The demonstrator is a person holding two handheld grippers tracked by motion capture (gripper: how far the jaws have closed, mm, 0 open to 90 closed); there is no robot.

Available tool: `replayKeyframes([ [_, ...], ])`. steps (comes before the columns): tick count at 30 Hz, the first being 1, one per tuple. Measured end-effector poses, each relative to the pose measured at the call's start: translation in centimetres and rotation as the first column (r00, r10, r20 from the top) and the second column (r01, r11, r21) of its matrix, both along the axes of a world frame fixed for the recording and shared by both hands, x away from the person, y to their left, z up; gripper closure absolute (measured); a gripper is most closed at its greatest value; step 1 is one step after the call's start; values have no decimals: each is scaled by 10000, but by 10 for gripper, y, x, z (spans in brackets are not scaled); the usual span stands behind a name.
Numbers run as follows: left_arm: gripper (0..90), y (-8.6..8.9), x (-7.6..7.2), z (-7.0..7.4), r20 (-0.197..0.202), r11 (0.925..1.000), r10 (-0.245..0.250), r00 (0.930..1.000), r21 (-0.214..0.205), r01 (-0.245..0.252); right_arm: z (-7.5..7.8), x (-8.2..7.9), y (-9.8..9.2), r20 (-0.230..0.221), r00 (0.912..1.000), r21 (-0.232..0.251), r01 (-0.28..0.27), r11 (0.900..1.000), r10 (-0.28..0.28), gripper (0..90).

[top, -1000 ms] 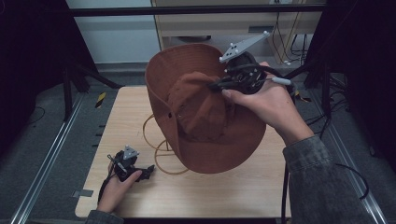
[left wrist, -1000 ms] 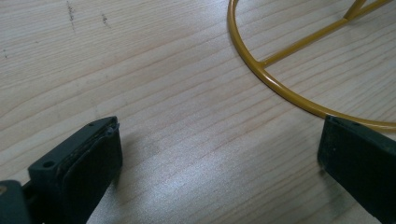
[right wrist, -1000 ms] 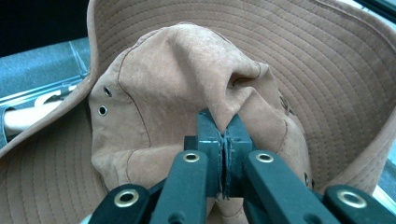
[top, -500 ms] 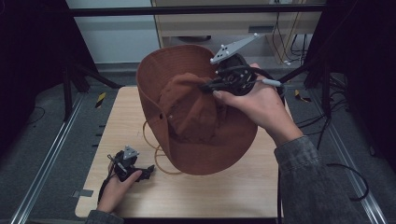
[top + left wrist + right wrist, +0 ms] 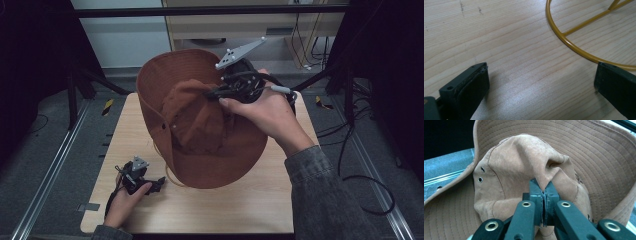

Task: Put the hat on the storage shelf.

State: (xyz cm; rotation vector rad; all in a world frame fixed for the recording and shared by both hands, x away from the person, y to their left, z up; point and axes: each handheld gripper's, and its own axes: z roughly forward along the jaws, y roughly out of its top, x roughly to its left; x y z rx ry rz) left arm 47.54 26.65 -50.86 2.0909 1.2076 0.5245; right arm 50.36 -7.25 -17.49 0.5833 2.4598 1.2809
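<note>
A brown wide-brimmed hat [image 5: 200, 125] hangs tilted above the wooden table [image 5: 280, 200], held by its crown. My right gripper [image 5: 212, 93] is shut on a pinched fold of the crown [image 5: 524, 167]; the right gripper view has the two jaws pressed together on the fabric [image 5: 544, 195]. My left gripper [image 5: 157, 182] rests low at the table's front left, open, its jaws wide apart over bare wood [image 5: 541, 82]. A yellow wire stand [image 5: 574, 45] lies on the table just beyond the left gripper's jaws, its ring partly hidden under the hat [image 5: 167, 176].
A dark metal frame bar [image 5: 200, 10] runs across the back, with a cabinet [image 5: 240, 25] behind it. Cables [image 5: 360, 175] trail off the table's right side. Floor rails [image 5: 45, 185] run along the left.
The right gripper has lifted the hat and carried it up and back, tilting its brim more upright. The left gripper has stayed put.
</note>
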Motion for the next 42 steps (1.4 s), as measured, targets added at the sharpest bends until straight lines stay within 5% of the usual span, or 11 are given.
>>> replayKeyframes([
  [42,0,0,0,0,-15,10000,0,10000,-1,0,-10,19,39,-336,9990,-24,-294,9996,293,882],
])
